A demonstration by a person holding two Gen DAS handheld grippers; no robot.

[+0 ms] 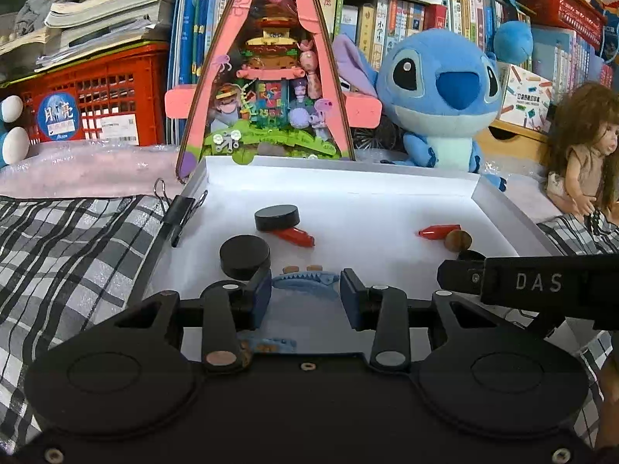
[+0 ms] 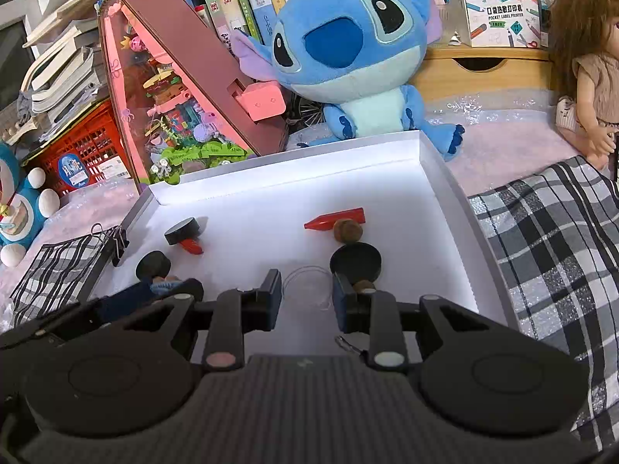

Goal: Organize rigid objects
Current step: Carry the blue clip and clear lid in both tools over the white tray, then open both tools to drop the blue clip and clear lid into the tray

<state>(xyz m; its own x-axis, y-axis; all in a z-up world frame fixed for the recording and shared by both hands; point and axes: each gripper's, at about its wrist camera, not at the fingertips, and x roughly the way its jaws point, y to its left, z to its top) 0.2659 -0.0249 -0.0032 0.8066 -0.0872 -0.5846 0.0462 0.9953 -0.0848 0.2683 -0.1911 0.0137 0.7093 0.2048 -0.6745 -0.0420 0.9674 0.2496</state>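
A white tray [image 1: 499,201] holds small rigid items. In the left wrist view, my left gripper [image 1: 305,294] is open, its blue pads on either side of a blue toothed hair clip [image 1: 305,282] lying on the tray floor. Two black pucks [image 1: 244,256] [image 1: 277,217] lie to the left, with red cones [image 1: 296,236] [image 1: 439,231] and a walnut [image 1: 457,240] beyond. In the right wrist view, my right gripper [image 2: 307,295] is open over a thin clear ring [image 2: 307,284]. A black puck [image 2: 356,260], a walnut [image 2: 347,230] and a red cone [image 2: 336,219] lie just ahead.
The tray [image 2: 452,193] rests on a checked cloth [image 2: 549,247]. A binder clip [image 1: 182,208] grips its left wall. Behind stand a pink triangular toy house [image 1: 271,77], a blue plush [image 1: 441,92], a doll [image 1: 584,150], a red crate [image 1: 112,92] and bookshelves.
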